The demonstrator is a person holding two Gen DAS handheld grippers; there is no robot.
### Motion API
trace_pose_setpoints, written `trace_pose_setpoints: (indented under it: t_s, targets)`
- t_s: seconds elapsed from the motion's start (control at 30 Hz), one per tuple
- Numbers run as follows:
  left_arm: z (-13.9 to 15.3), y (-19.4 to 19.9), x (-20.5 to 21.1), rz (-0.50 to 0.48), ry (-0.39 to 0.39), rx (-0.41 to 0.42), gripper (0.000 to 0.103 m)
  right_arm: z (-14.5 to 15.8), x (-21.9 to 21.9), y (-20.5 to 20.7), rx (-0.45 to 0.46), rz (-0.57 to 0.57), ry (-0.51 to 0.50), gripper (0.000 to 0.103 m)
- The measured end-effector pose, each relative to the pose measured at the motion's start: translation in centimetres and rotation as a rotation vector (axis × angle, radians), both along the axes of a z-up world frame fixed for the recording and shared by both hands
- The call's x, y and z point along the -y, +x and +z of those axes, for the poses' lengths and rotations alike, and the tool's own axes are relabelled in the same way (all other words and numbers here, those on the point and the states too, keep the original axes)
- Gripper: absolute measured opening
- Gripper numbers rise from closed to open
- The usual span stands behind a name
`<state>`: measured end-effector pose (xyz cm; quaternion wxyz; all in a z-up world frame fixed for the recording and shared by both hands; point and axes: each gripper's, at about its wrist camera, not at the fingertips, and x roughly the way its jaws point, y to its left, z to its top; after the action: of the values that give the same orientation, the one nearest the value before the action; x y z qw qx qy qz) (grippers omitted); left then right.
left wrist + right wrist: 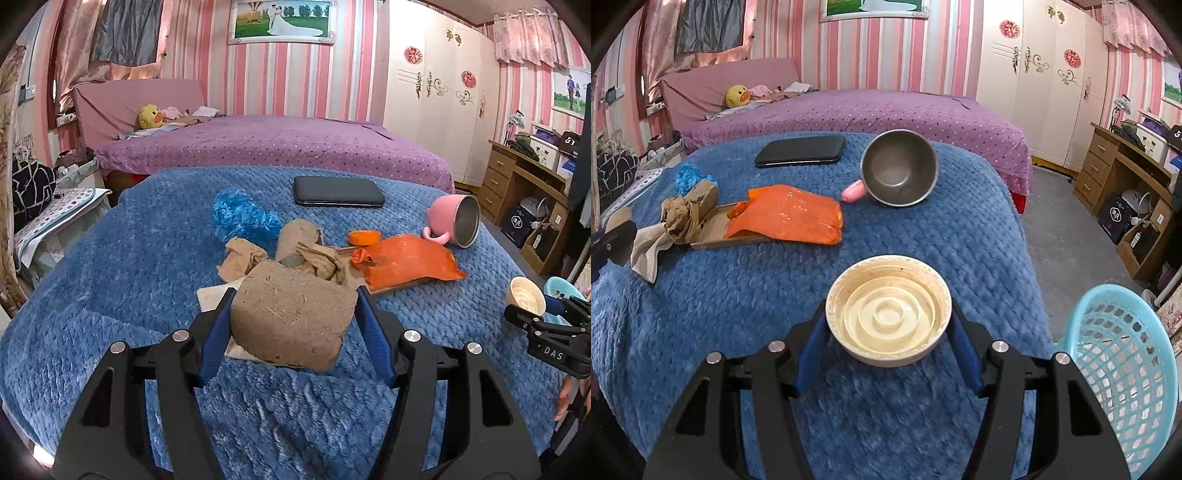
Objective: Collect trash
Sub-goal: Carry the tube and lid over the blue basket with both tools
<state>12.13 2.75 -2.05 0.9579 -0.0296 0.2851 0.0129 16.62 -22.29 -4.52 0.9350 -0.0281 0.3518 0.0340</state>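
Observation:
My left gripper [293,295] is shut on a brown cardboard roll [291,317], held just above the blue blanket [110,295]. My right gripper [888,314] is shut on a cream plastic lid [888,310]; the lid also shows at the right edge of the left wrist view [525,295]. Beyond lie crumpled brown paper [243,258], a second cardboard roll [299,240], a blue plastic wad [242,216], an orange wrapper [410,260] on a flat cardboard piece [713,225], and an orange cap [365,237]. A light-blue mesh basket [1123,369] stands at the right, beside the blanket's edge.
A pink mug [456,221] lies on its side, steel inside facing me [899,173]. A black phone case [338,191] lies at the far edge. A purple bed [277,144] is behind, a wooden desk [524,184] and wardrobe to the right.

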Motion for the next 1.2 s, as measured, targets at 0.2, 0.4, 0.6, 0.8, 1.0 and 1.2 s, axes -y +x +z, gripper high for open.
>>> trace_pose_setpoints:
  t_s: [0.2,0.4,0.6,0.8,1.0,1.2]
  targets:
    - [-0.1,-0.6,1.0,-0.014,0.005,-0.001,0.063,0.3,1.7,-1.1,0.008,-0.02,0.007,0.061]
    - [-0.3,-1.2,2.1,-0.027,0.009,-0.001,0.063,0.8,3.4,-2.3,0.026,-0.042,0.01,0.061]
    - [-0.5,-1.7,3.0,-0.032,0.021,0.007,0.063,1.1,5.2,-3.2,0.037,-0.066,0.005,0.061]
    - [-0.4,-1.9,3.5,-0.044,0.012,0.012,0.062,1.2,7.3,-4.0,0.044,-0.096,0.005,0.061]
    - [0.3,-2.5,4.9,-0.06,-0.019,0.029,0.062,1.6,9.8,-5.0,0.058,-0.126,0.007,0.061]
    - [1.6,-2.9,7.5,-0.077,-0.019,0.053,0.062,2.3,13.1,-6.0,0.081,-0.177,0.013,0.061]
